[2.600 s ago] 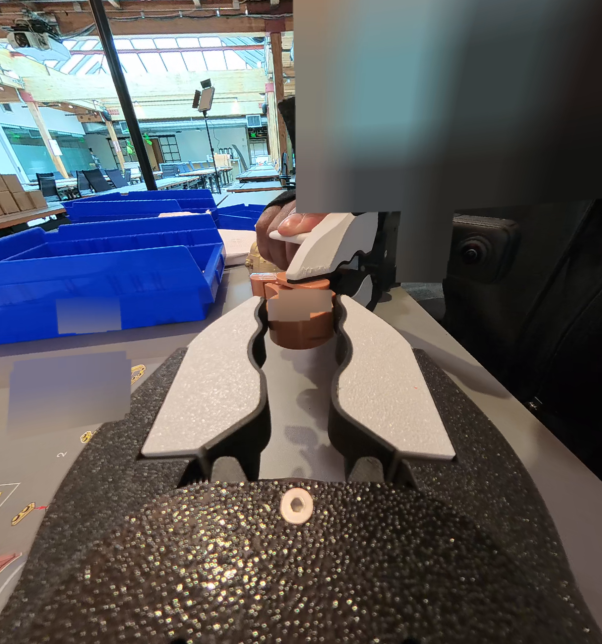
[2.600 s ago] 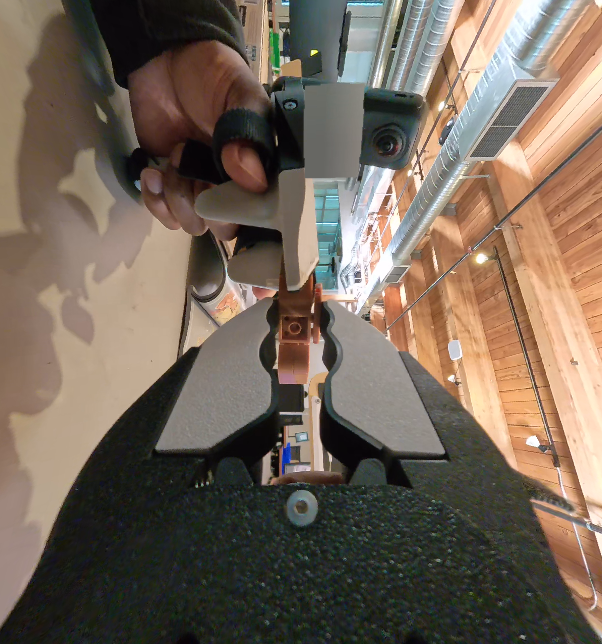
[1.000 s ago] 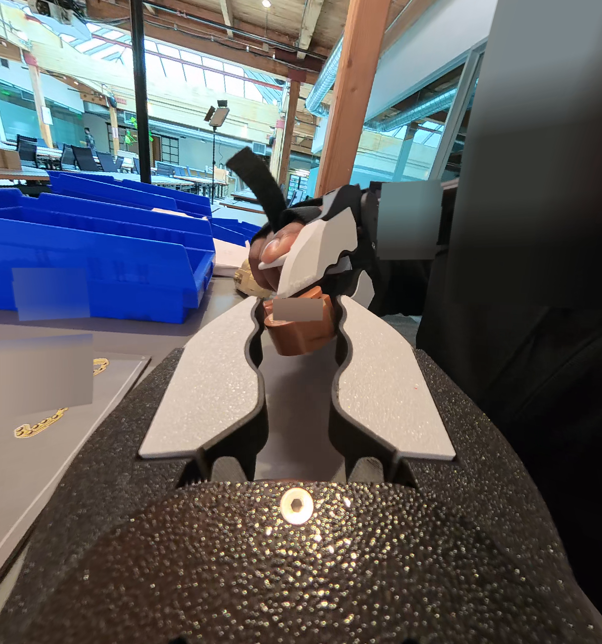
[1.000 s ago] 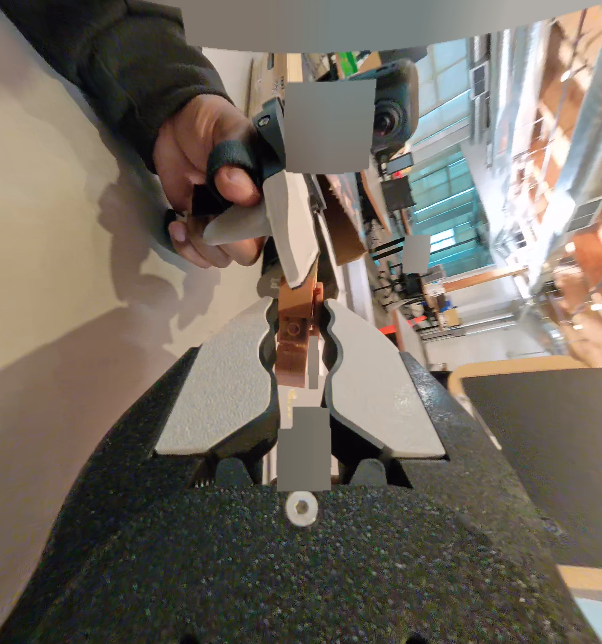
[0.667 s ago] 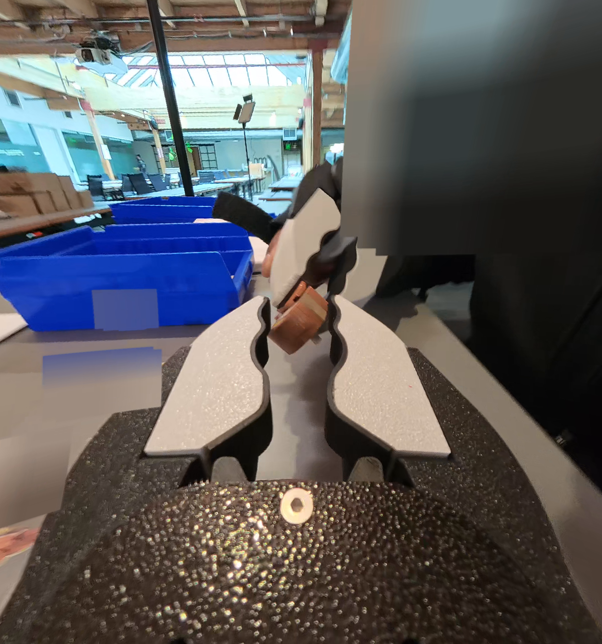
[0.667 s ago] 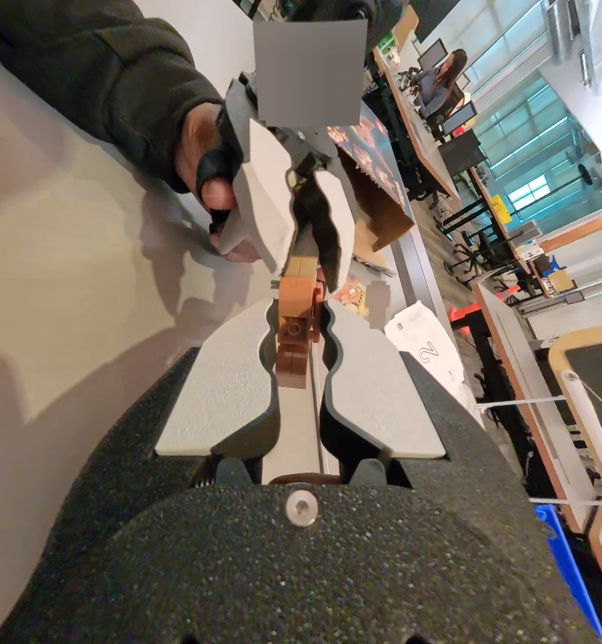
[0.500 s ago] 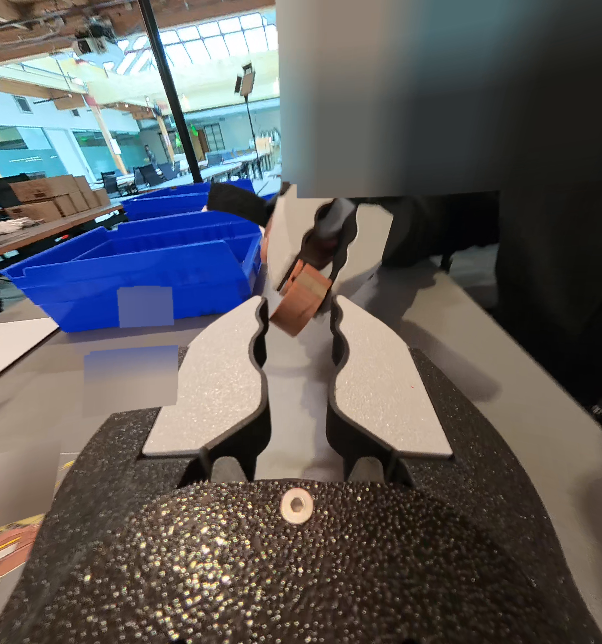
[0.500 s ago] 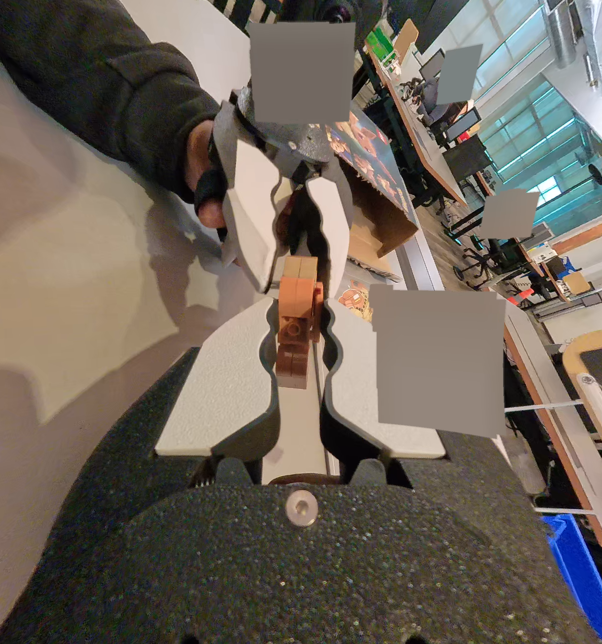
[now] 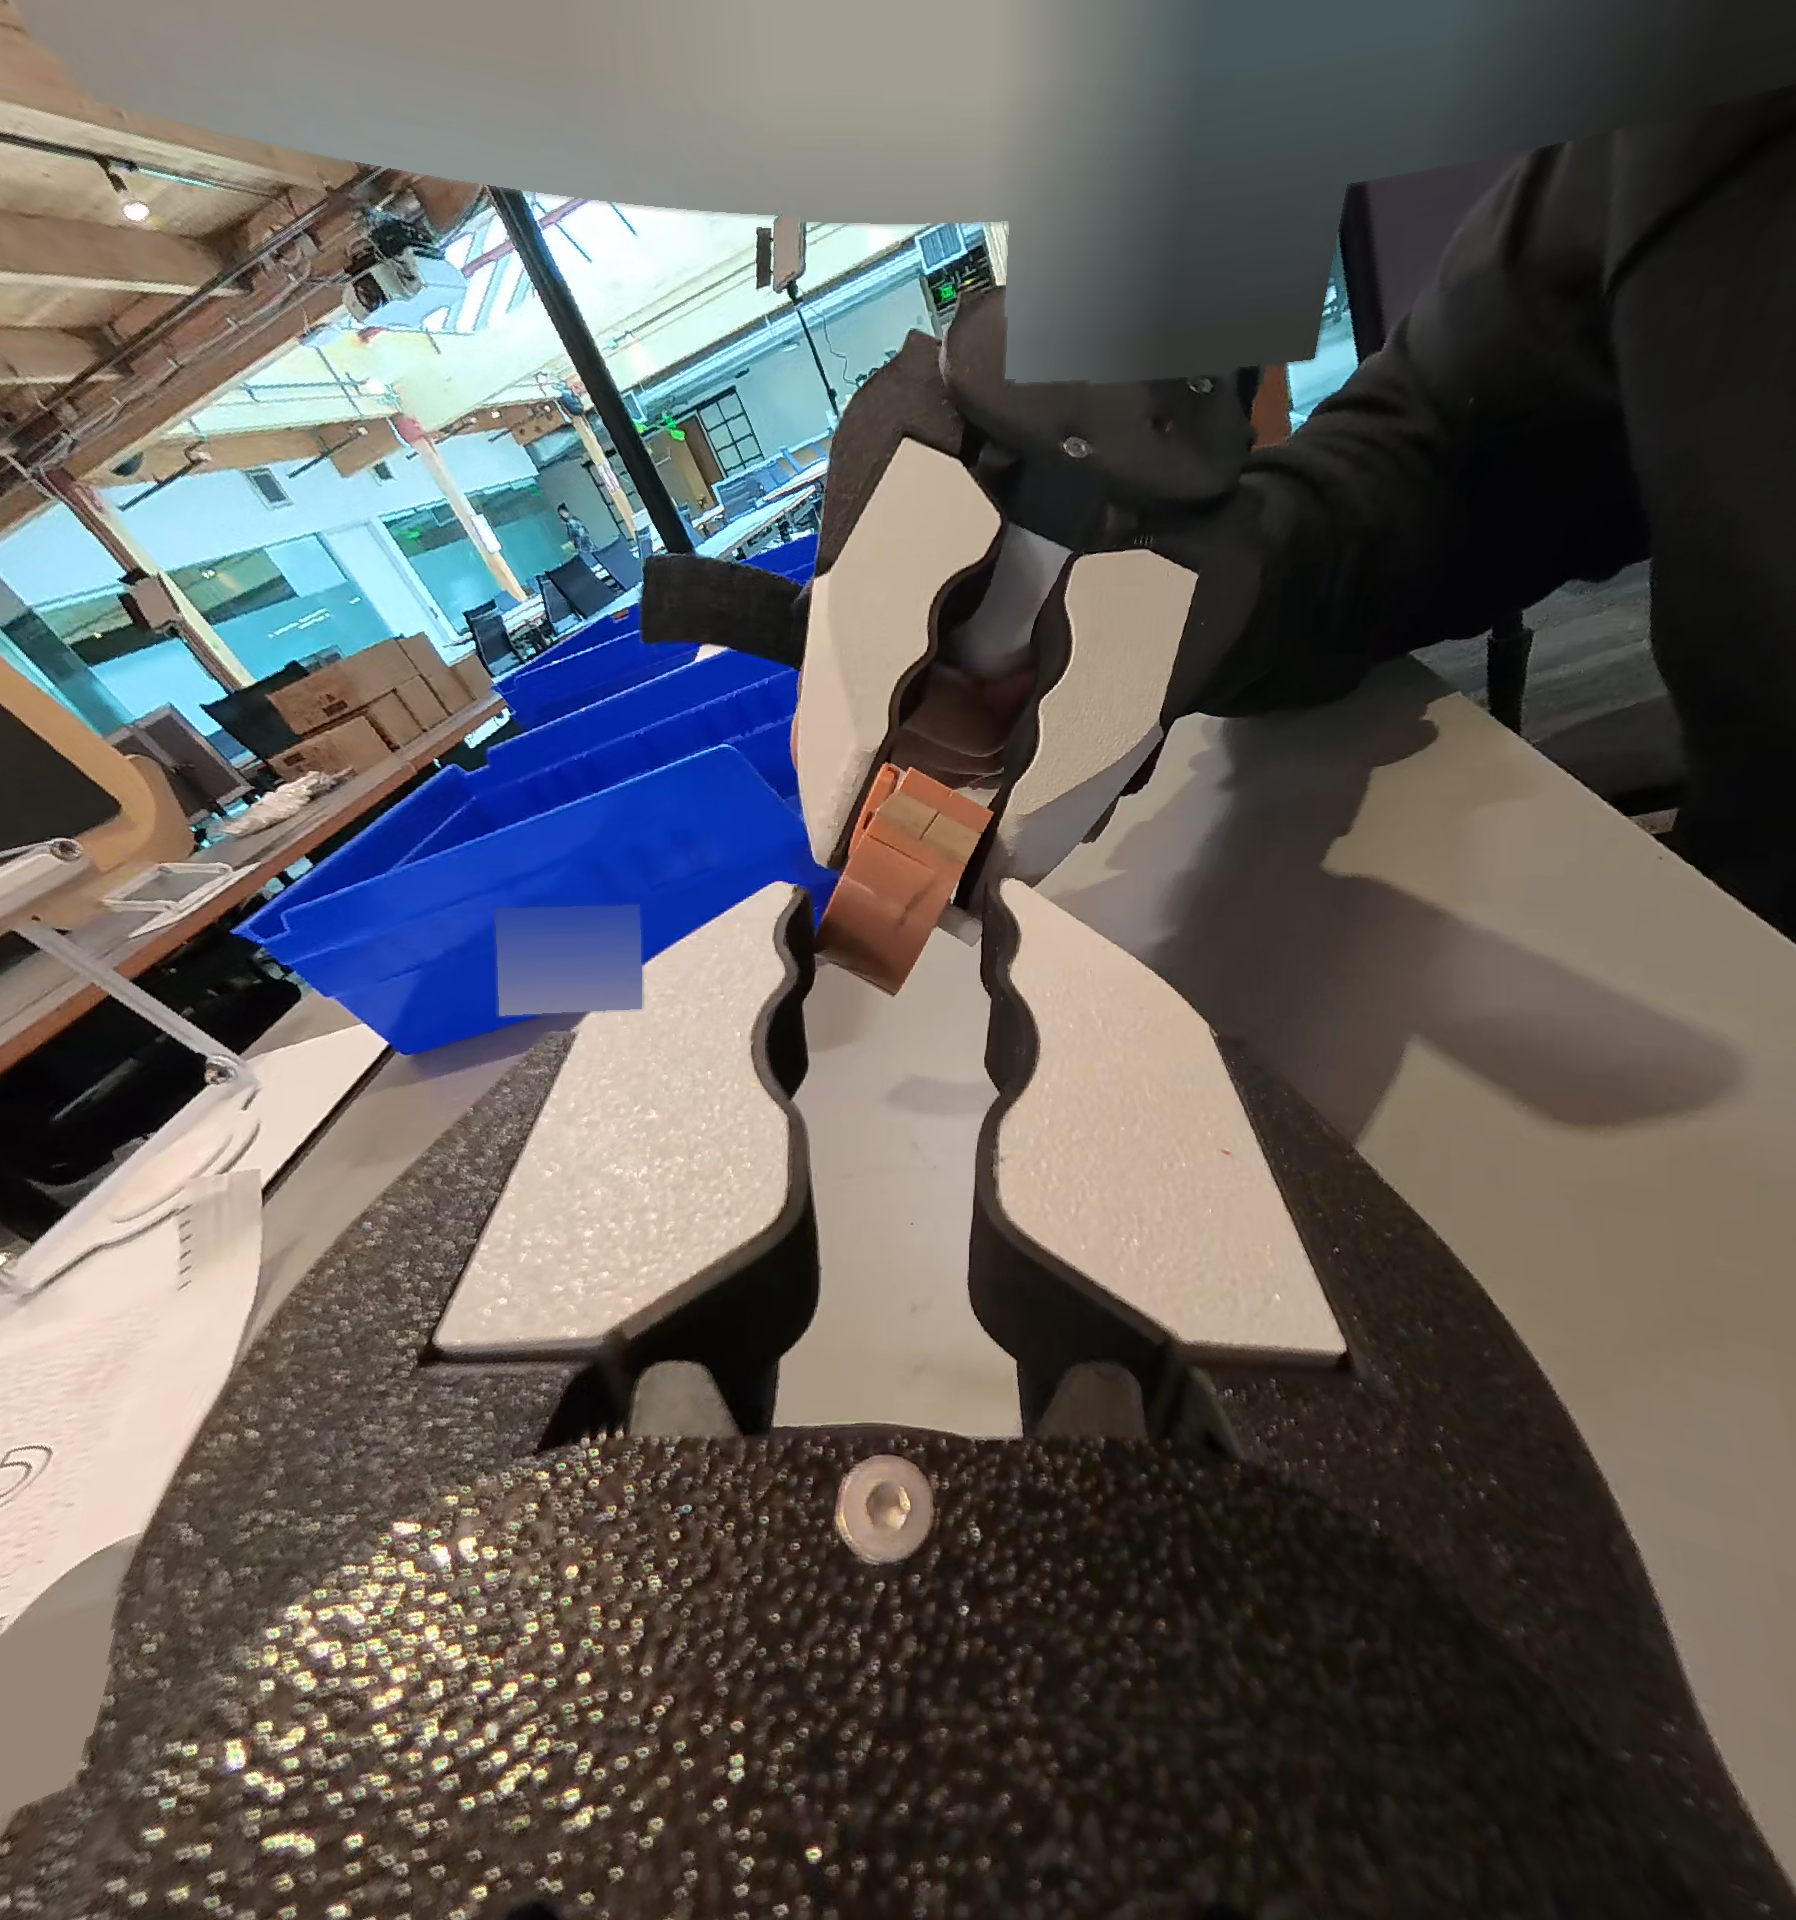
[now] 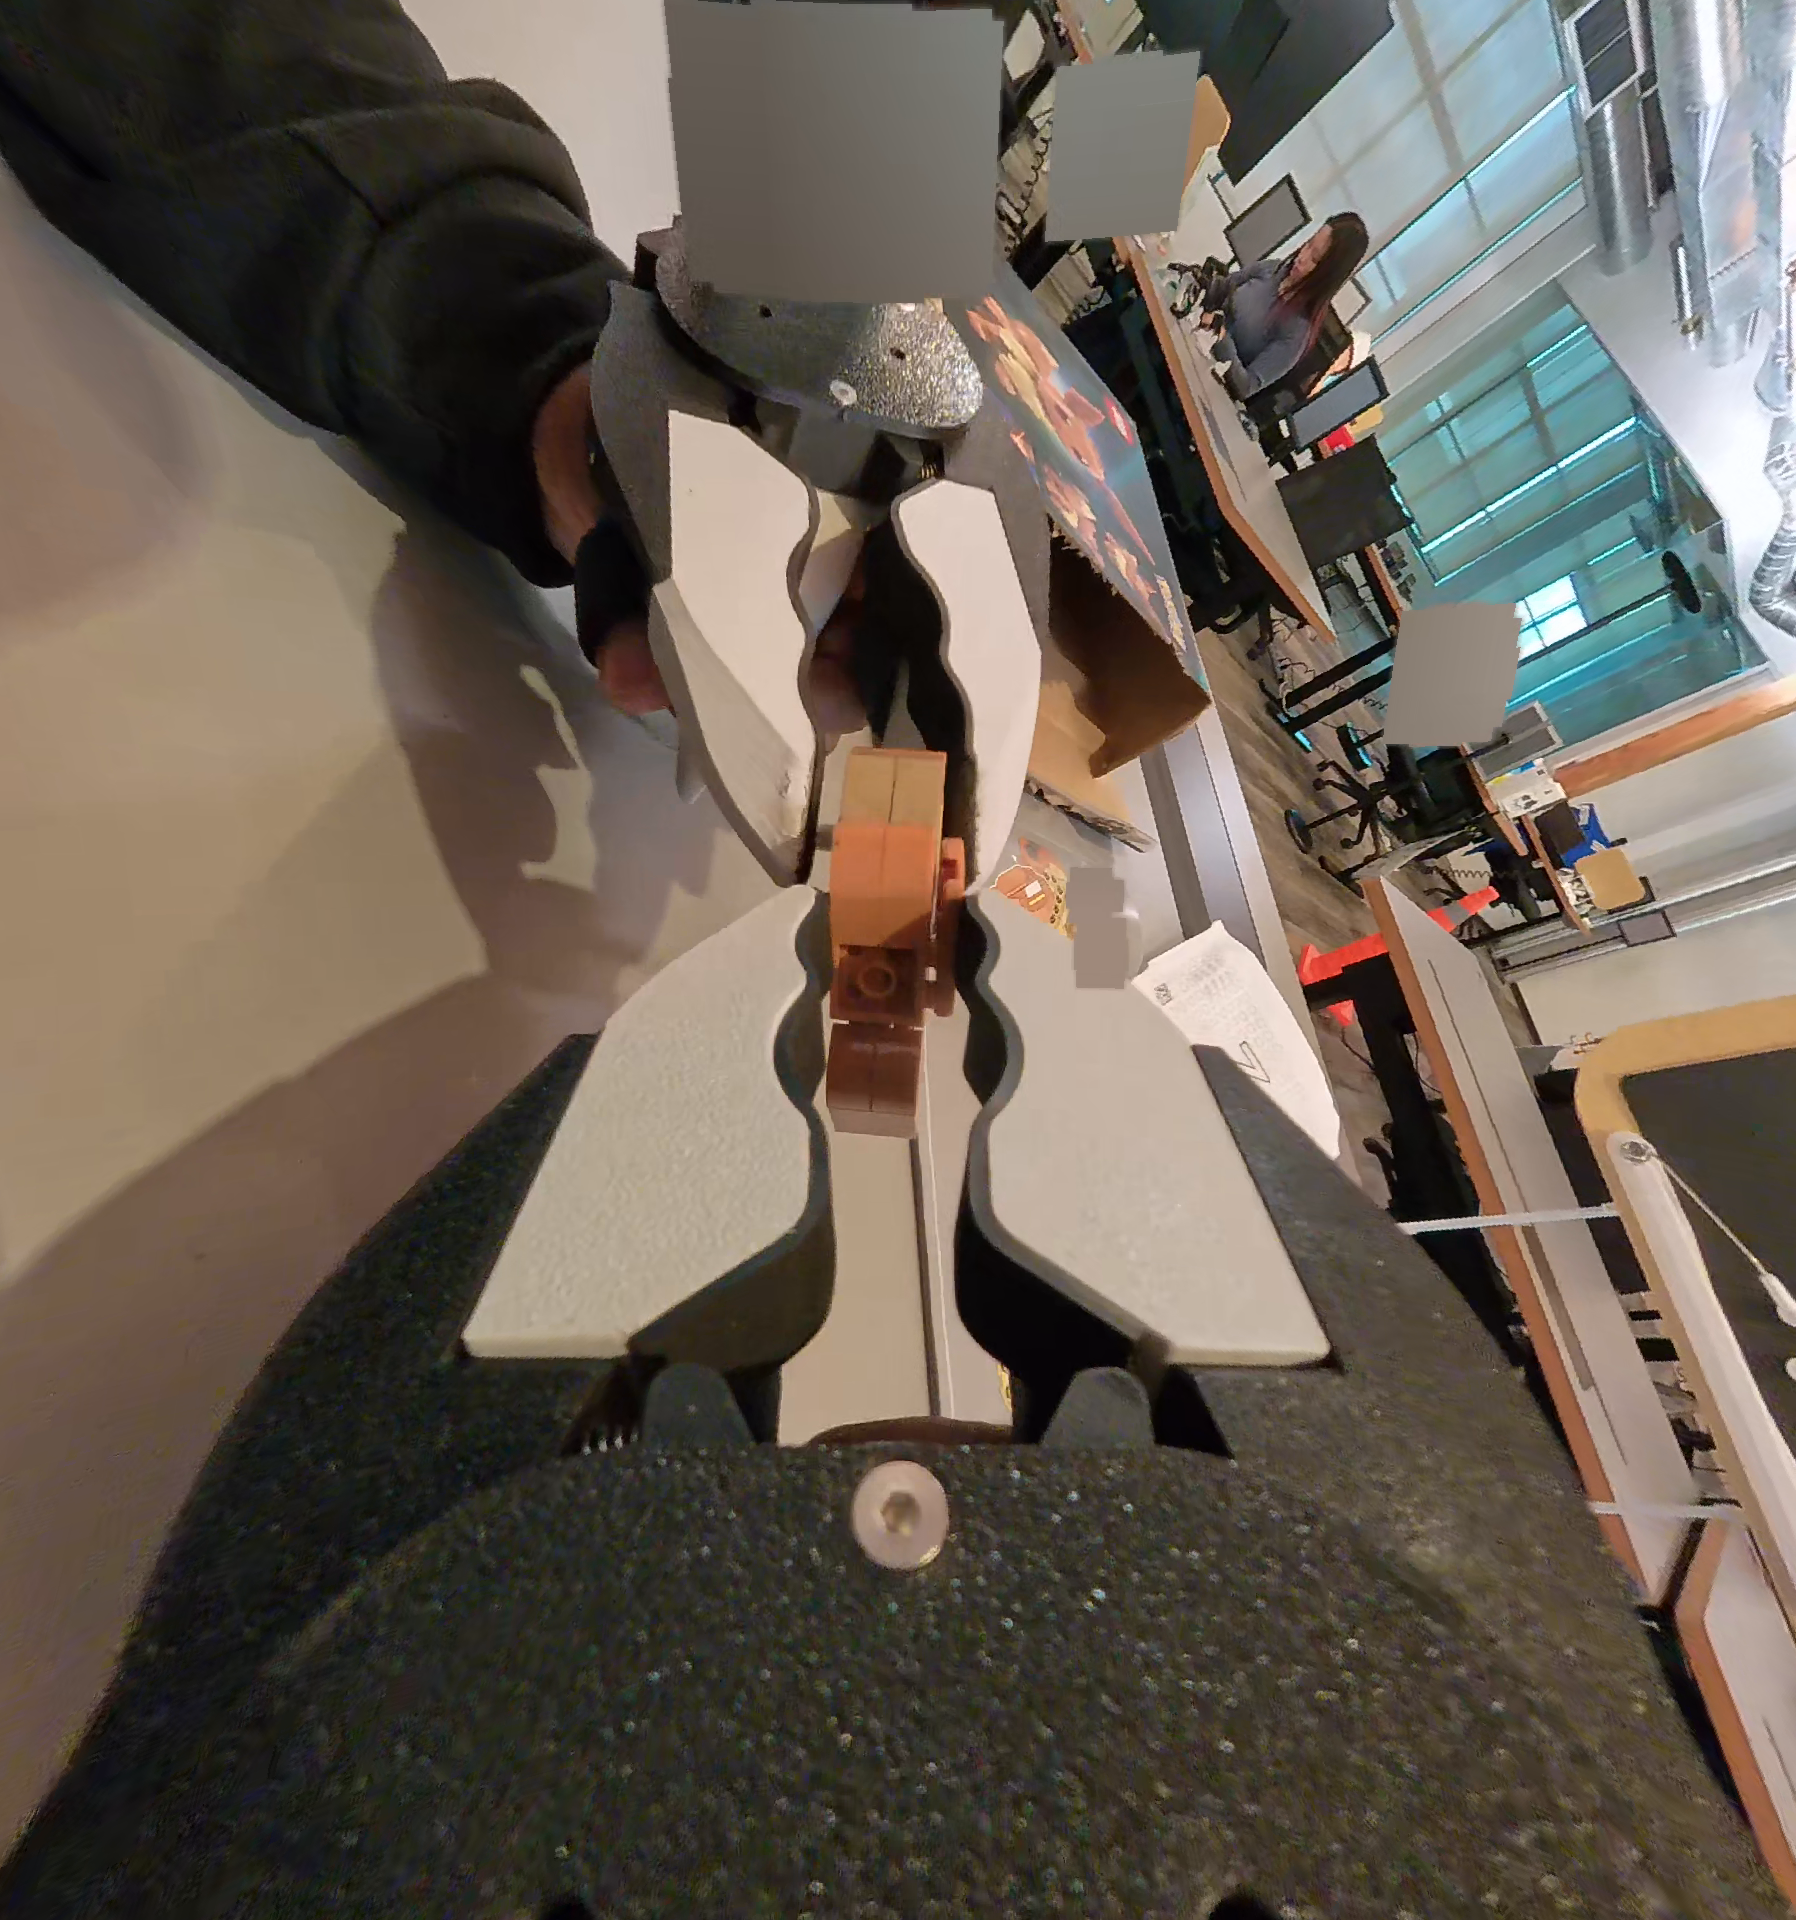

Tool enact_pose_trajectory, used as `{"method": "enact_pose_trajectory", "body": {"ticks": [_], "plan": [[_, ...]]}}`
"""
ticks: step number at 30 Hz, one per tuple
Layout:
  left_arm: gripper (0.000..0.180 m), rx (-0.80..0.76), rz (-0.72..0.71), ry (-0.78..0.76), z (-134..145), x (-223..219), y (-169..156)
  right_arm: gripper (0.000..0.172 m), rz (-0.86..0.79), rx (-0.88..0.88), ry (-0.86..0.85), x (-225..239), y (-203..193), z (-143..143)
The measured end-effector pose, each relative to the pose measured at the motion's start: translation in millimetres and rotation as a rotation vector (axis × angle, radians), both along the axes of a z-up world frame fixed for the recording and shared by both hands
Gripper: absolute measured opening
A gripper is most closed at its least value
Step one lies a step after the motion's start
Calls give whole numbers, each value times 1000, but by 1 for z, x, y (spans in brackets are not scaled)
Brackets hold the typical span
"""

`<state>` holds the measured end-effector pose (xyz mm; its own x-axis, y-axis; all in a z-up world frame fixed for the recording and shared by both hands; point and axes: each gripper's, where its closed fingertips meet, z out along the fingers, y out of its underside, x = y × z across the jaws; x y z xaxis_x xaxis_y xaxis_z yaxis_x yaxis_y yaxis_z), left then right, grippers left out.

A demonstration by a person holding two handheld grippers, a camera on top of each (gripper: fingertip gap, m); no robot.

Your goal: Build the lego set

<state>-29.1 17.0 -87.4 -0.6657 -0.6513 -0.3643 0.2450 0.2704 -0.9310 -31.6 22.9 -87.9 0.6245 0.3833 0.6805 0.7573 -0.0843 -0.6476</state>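
A small brick assembly, orange-brown with a tan end [image 10: 889, 831] and a dark brown end, is clamped between the pads of my right gripper [image 10: 889, 914]. It is held in the air over the grey table [image 9: 1496, 935]. My left gripper [image 9: 894, 899] faces it head-on. Its fingertips flank the orange end of the assembly [image 9: 889, 894]. The left tip is at the brick's edge and a narrow gap shows on the right side, so the pads do not press. The right gripper [image 9: 915, 842] shows in the left wrist view, and the left gripper [image 10: 889, 821] in the right wrist view.
Blue bins [image 9: 561, 862] stand at the left on the table, with white paper [image 9: 73, 1351] near the front left. A cardboard box with a printed lid [image 10: 1102, 582] and a printed sheet [image 10: 1237, 1018] lie beyond the grippers. A dark sleeve [image 9: 1496, 468] reaches in. The grippers are tip to tip, or close to it.
Both grippers have turned and now meet tip to tip. My left jaws have narrowed around the assembly's end. The right gripper has kept its hold on the assembly throughout.
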Motion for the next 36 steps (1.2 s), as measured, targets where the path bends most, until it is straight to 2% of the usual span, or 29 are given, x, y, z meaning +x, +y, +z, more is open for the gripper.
{"method": "enact_pose_trajectory", "body": {"ticks": [5, 19, 28, 32, 36], "plan": [[30, -47, -16, 15, 1, -1, -1, 22, 4, 33, 9, 0, -1, 3], [30, -15, 6, -10, 2, -1, -4, 22, -23, 29, -28, 3, -3, 3], [30, -62, -25, -20, 7, -4, -7, 22, 41, 44, 110, -1, -5, 7], [29, 10, -10, -96, 10, -7, -10, 22, 85, 26, 198, -3, -7, 8], [29, 64, 4, -115, 8, -8, -13, 22, 100, 11, 194, -4, -7, 4]]}}
